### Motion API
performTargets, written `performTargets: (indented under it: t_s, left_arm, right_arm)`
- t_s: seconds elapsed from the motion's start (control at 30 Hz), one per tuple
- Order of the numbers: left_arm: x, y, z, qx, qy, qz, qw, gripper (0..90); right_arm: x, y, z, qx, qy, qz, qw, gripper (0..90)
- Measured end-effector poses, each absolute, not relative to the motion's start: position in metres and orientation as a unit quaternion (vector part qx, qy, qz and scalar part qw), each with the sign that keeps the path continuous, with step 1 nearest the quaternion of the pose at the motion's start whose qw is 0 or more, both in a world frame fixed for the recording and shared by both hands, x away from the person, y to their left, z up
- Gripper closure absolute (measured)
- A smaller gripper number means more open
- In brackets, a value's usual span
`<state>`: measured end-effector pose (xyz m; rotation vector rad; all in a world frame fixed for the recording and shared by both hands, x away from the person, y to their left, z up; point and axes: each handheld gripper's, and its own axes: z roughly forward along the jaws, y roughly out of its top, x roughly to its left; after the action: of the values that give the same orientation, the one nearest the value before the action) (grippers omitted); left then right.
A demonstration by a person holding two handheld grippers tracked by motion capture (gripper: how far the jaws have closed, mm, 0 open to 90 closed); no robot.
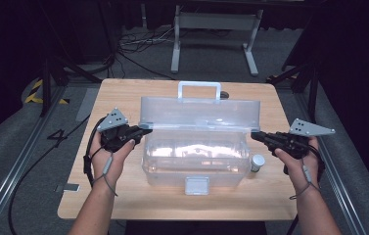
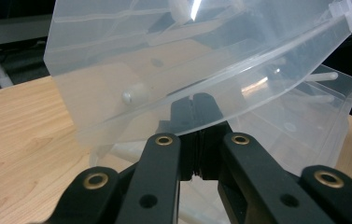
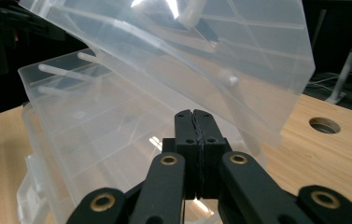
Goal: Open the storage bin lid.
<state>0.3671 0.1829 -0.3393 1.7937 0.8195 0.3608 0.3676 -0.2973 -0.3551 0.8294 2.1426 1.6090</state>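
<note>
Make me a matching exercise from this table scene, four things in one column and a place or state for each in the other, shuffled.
Things:
1. lid
2. small jar
3. left gripper
4. latch

Places or states:
A. stands on the table right of the clear box
B. jaws shut, tips under the lid's left end
C. raised, partly open
D. on the box's front wall

Pairs: 1-C, 2-A, 3-B, 4-D

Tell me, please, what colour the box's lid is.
Clear, colourless plastic lid; the high view shows it best.
</note>
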Motion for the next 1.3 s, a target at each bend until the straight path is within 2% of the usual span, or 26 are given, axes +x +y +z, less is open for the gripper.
performTargets:
  t_s: [0.5, 0.7, 0.9, 1.03, 1.3]
  left_arm:
    - [0.373, 0.184, -0.334, 0.756, 0.346, 0.146, 0.537, 89.2]
    - [0.375, 0.184, -0.331, 0.753, 0.342, 0.143, 0.544, 89.3]
    - [0.376, 0.185, -0.329, 0.754, 0.340, 0.144, 0.543, 89.3]
    - [0.378, 0.185, -0.328, 0.755, 0.338, 0.143, 0.544, 89.3]
    - [0.378, 0.185, -0.328, 0.754, 0.337, 0.140, 0.546, 89.2]
  right_arm:
    - [0.357, -0.296, -0.357, 0.316, 0.751, 0.546, 0.194, 81.0]
    - [0.356, -0.294, -0.356, 0.335, 0.736, 0.543, 0.225, 67.3]
    - [0.355, -0.288, -0.351, 0.341, 0.726, 0.547, 0.240, 61.7]
    - [0.359, -0.283, -0.347, 0.343, 0.721, 0.540, 0.267, 52.2]
    - [0.364, -0.276, -0.343, 0.350, 0.714, 0.536, 0.282, 47.3]
